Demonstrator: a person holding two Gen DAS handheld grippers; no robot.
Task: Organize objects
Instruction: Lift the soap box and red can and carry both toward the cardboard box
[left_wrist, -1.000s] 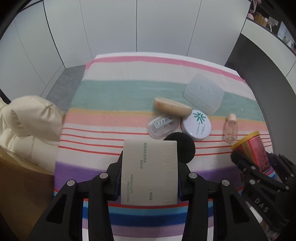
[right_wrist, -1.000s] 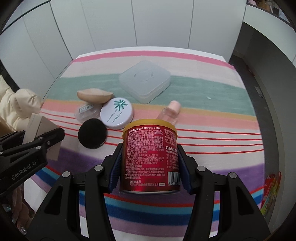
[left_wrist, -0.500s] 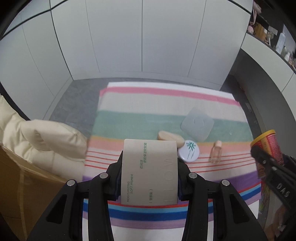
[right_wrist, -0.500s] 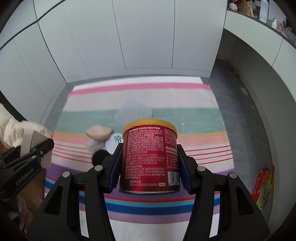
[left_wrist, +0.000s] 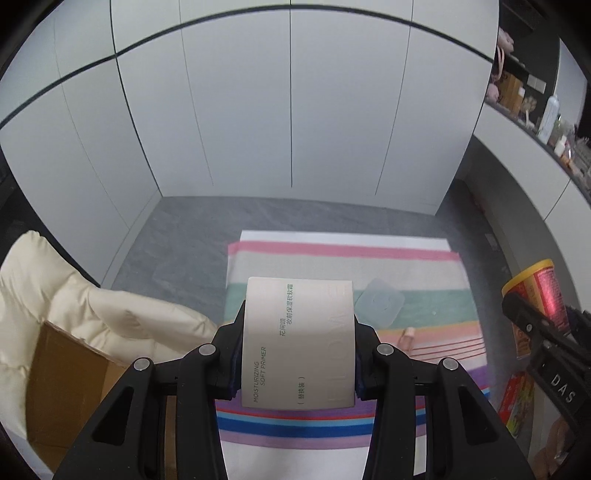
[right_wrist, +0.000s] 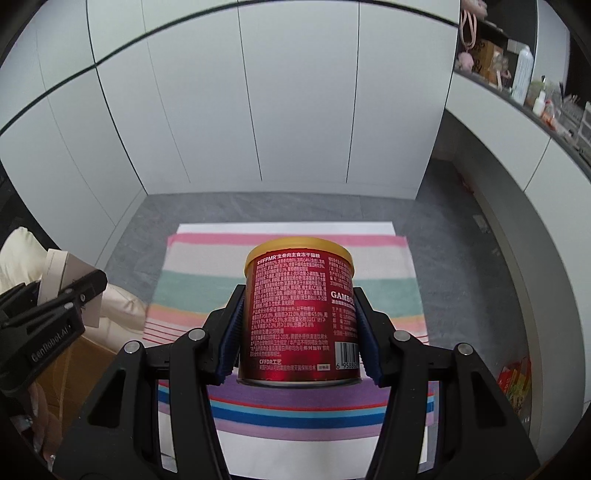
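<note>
My left gripper (left_wrist: 299, 354) is shut on a beige primer box (left_wrist: 298, 341) printed "Moisturizing Soft Primer" and holds it high above the striped cloth (left_wrist: 424, 262). My right gripper (right_wrist: 299, 332) is shut on a red can with a gold lid (right_wrist: 299, 314), also high above the striped cloth (right_wrist: 207, 280). The can also shows at the right edge of the left wrist view (left_wrist: 539, 295). On the cloth far below I see a clear plastic case (left_wrist: 378, 304) and a small pink bottle (left_wrist: 408, 336). The other small items are hidden behind the box and the can.
A cardboard box (left_wrist: 62, 391) and a cream padded jacket (left_wrist: 85, 310) lie left of the cloth. Grey floor (right_wrist: 277, 208) and white cabinet doors (right_wrist: 295, 110) lie beyond. A shelf with bottles (right_wrist: 524, 74) runs along the right. Colourful packets (right_wrist: 515, 380) lie on the floor at right.
Both grippers have risen far above the cloth with the primer box and the can still held. The cloth and its items look much smaller and lower now.
</note>
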